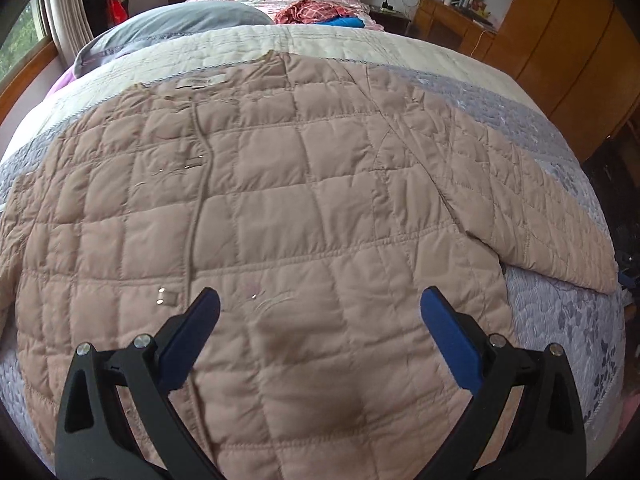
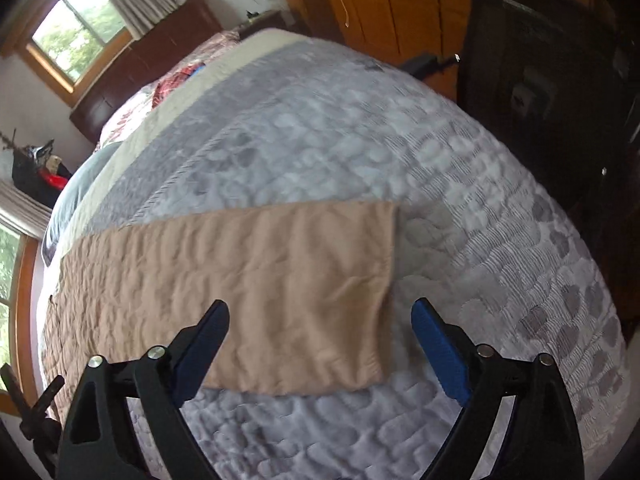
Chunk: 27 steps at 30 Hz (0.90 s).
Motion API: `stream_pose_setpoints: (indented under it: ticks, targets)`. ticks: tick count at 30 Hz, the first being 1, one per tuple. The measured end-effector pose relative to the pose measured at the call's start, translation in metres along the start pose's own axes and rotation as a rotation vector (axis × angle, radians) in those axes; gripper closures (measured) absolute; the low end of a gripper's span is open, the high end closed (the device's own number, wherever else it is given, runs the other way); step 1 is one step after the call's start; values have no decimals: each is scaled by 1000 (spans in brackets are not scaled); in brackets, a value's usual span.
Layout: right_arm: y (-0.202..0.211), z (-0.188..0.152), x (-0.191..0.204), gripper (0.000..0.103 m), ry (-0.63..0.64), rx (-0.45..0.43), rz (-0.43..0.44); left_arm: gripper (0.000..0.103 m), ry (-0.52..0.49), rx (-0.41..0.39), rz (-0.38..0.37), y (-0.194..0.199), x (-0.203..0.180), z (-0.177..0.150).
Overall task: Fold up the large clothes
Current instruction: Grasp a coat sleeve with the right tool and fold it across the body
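With both the left claw (image 1: 320,306) and right claw (image 2: 320,318) gaping empty, pinch the sleeve (image 2: 248,292) cuff at lower centre and fold it across the jacket (image 1: 280,200)

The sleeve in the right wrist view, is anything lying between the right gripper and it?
Nothing visible. The right gripper is open above the sleeve, which lies flat on the bedspread with nothing on top. The cuff end sits between the fingertips.

We see a jacket (image 1: 304,200) of matt, quilted, puffy beige cloth on a bedspread (image 2: 400,140) of stitched, textured grey fabric. Our grippers' fingers (image 1: 450,332) look like matt black plastic with blue pads; the wardrobe (image 1: 568,40) is glossy wood.
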State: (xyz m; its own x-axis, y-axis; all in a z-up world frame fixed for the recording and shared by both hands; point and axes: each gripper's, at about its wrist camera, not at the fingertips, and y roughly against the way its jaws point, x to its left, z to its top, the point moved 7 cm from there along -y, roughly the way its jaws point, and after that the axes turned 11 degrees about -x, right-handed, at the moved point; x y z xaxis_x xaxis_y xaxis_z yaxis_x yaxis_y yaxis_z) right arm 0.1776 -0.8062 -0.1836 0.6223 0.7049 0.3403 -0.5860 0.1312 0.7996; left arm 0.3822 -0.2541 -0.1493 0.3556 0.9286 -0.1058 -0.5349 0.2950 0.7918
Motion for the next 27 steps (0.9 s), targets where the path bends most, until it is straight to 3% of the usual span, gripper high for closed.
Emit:
stream_pose_setpoints:
  ticks: [5, 7, 10, 11, 12, 16, 18, 23, 27]
  targets:
    - [-19, -5, -6, 29, -2, 27, 28, 4, 21, 15, 0, -15, 2, 0]
    - [-23, -3, -4, 43, 27, -6, -5, 4, 44, 22, -17, -20, 4, -1]
    - [-24, -2, -2, 75, 20, -18, -41, 4, 70, 17, -23, -27, 11, -3]
    - [-24, -2, 0, 92, 1, -11, -20, 4, 72, 13, -22, -28, 13, -3]
    - [-23, -2, 4, 97, -24, -5, 18, 5, 69, 8, -22, -29, 14, -3]
    - [-2, 9, 37, 97, -77, -68, 171, 22, 68, -12, -17, -26, 19, 0]
    - [10, 13, 67, 97, -79, -80, 283, 25, 76, -15, -27, -23, 21, 1]
    - [17, 3, 157, 97, 70, -62, 381, 27, 109, -18, -67, -20, 29, 3]
    - [4, -15, 225, 97, 195, -37, 393, 31, 108, -24, -72, -18, 33, 4]
